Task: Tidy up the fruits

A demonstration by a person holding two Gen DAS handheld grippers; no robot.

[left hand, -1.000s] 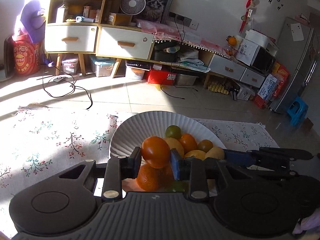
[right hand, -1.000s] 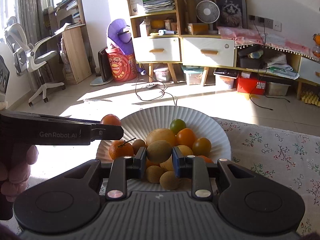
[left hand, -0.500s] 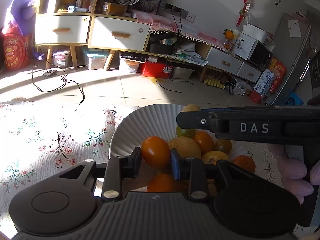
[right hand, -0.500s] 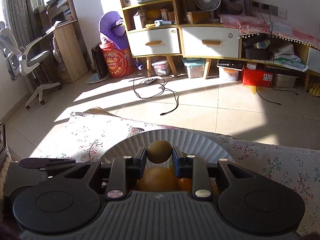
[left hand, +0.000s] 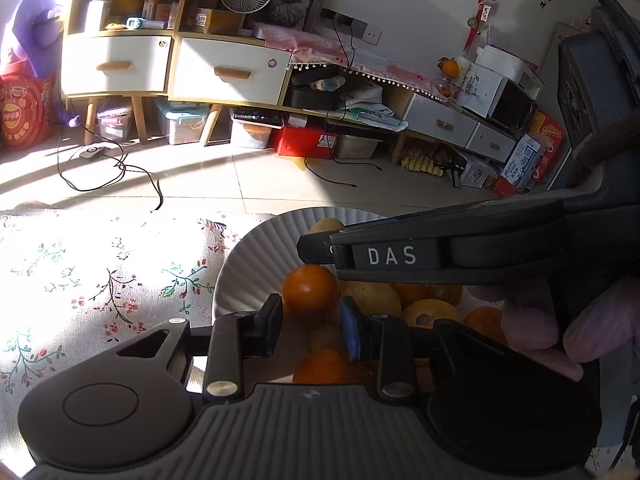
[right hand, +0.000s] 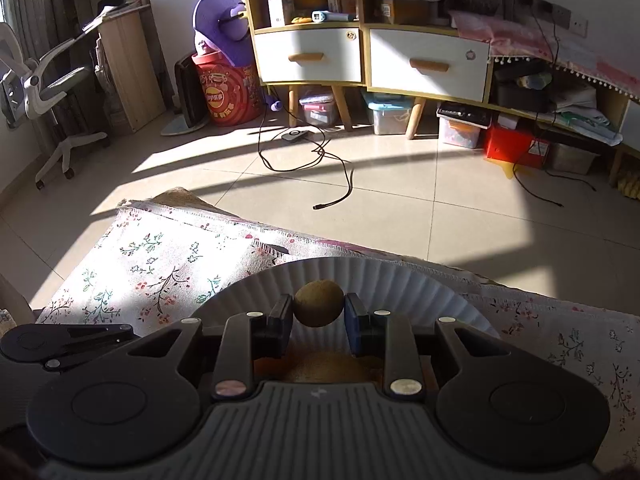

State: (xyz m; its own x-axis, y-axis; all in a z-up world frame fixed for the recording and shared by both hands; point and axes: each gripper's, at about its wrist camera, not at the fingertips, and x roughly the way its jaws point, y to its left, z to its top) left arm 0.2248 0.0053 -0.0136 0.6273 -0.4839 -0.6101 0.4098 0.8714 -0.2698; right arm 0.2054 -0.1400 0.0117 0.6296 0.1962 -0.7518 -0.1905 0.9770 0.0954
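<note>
**Both grippers hold fruit over the plate**

Left gripper point(left hand: 310, 320) clamps an orange fruit point(left hand: 309, 290) above the white plate point(left hand: 256, 248), over its fruit pile; right gripper point(right hand: 318, 322) pinches a brown kiwi point(right hand: 318, 303) above the plate's far rim.

Two close wrist views, downward over shared plate point(left hand: 256, 252).

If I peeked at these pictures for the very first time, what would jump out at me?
Probably the bright orange fruit pinched in the left gripper, just above a white paper plate piled with more fruit. Next, the small brown fruit squeezed in the right gripper over a plate's far rim. The other gripper, marked DAS, stretches across the left view from the right.
</note>
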